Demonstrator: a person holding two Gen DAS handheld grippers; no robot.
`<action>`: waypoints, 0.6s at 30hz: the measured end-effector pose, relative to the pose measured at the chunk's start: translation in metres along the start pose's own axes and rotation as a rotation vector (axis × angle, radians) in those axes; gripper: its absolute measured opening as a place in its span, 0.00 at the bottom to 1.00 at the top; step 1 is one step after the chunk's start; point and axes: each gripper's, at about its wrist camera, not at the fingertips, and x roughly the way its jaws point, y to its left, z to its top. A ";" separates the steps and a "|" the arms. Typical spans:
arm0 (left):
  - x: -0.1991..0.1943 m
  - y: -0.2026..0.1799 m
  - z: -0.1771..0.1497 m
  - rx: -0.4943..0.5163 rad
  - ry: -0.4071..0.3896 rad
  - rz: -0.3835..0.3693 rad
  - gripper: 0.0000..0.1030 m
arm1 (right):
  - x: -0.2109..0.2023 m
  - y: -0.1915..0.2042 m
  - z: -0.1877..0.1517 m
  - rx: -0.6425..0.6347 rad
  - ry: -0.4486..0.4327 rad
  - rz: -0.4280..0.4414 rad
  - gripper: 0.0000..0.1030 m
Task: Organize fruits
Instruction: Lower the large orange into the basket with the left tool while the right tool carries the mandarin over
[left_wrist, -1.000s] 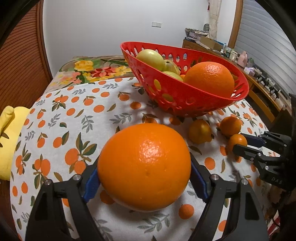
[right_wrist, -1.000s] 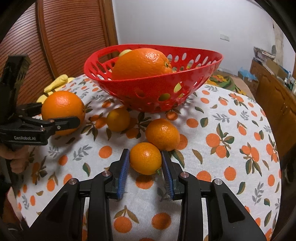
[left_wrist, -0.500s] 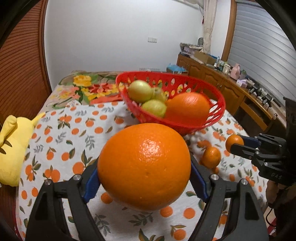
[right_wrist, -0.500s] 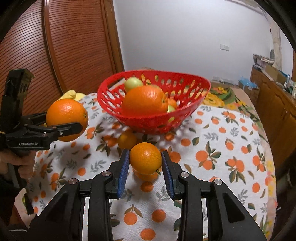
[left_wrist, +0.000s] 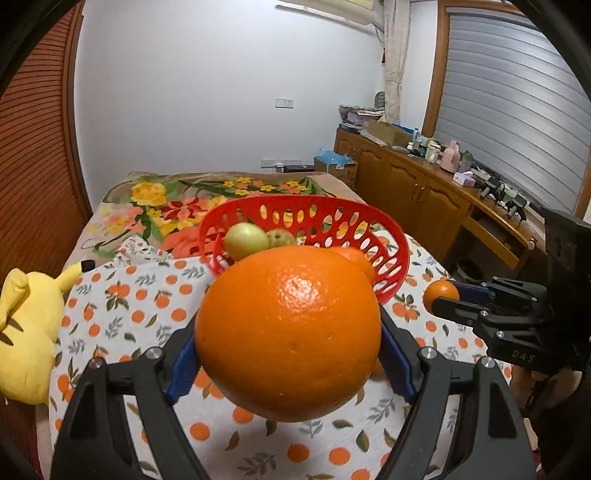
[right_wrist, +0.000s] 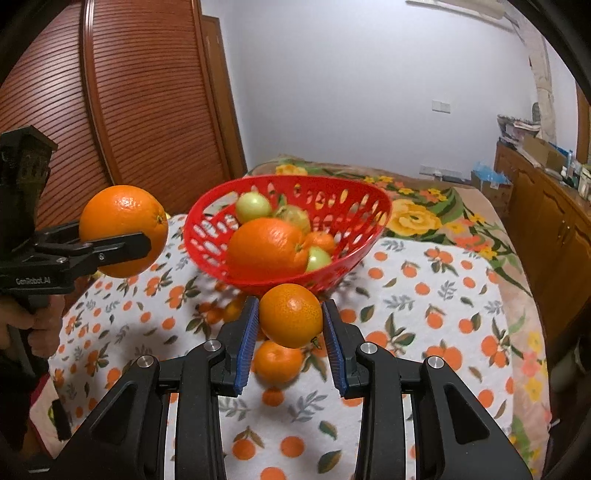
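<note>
My left gripper (left_wrist: 288, 358) is shut on a large orange (left_wrist: 288, 328), held in the air in front of the red basket (left_wrist: 388, 240). From the right wrist view that big orange (right_wrist: 123, 230) hangs left of the red basket (right_wrist: 354, 254). My right gripper (right_wrist: 290, 336) is shut on a small tangerine (right_wrist: 291, 314), lifted above the table just before the basket. In the left wrist view the tangerine (left_wrist: 440, 294) shows at the right. The basket holds an orange (right_wrist: 266, 253), green fruits (right_wrist: 253, 206) and a small tangerine. Another tangerine (right_wrist: 277, 362) lies on the cloth under my right gripper.
The table wears a white cloth (right_wrist: 436, 332) printed with oranges. A yellow plush toy (left_wrist: 26, 332) lies at its left edge. A flowered blanket (left_wrist: 166, 206) lies behind the basket. A wooden cabinet (left_wrist: 424, 192) with clutter stands at the right, a wooden slatted door (right_wrist: 129, 103) at the left.
Both grippers have risen with their fruit, so the basket now sits lower and farther in both views. The small tangerine has left the cloth; two others stayed on it.
</note>
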 end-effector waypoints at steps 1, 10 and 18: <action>0.003 -0.001 0.004 0.004 0.001 0.000 0.79 | -0.001 -0.003 0.002 0.002 -0.004 -0.002 0.33; 0.037 -0.013 0.035 0.046 0.026 0.017 0.79 | 0.004 -0.033 0.012 0.029 -0.011 -0.016 0.33; 0.071 -0.017 0.058 0.058 0.052 0.012 0.79 | 0.007 -0.051 0.020 0.044 -0.026 -0.023 0.33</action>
